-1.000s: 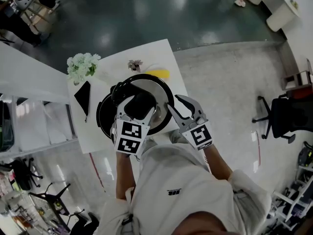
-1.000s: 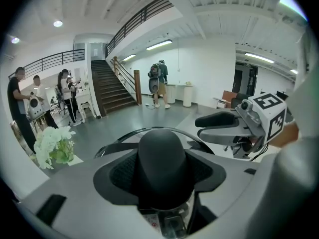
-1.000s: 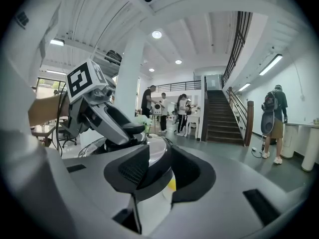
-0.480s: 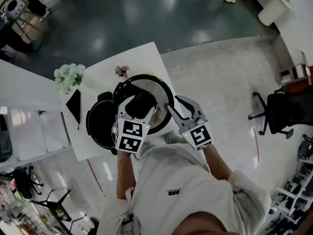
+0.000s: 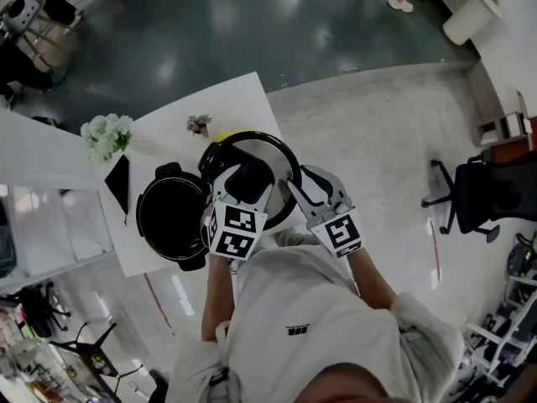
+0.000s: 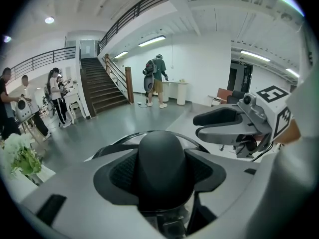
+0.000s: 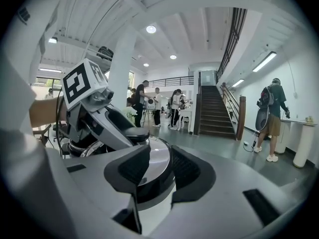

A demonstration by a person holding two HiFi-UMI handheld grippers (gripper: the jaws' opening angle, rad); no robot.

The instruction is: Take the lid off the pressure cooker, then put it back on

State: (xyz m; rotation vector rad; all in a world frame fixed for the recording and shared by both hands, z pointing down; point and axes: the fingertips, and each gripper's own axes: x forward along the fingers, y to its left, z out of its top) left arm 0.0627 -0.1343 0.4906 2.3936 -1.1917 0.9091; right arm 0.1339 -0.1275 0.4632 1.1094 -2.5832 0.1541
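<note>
The left gripper [image 5: 242, 183] has its jaws clamped on the black knob [image 6: 162, 156] of the lid [image 5: 262, 148]. The right gripper [image 5: 299, 188] has its jaws closed over the lid's rim at the lower right. The lid sits at the centre of the head view, just right of the open, black pressure cooker pot [image 5: 170, 218], which stands on the white table [image 5: 226, 99].

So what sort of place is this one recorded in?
Probably an open lab or office hall, not a kitchen: a wide staircase climbs to a railed mezzanine, an office chair stands on the polished floor, and the work surface is a small white table.
</note>
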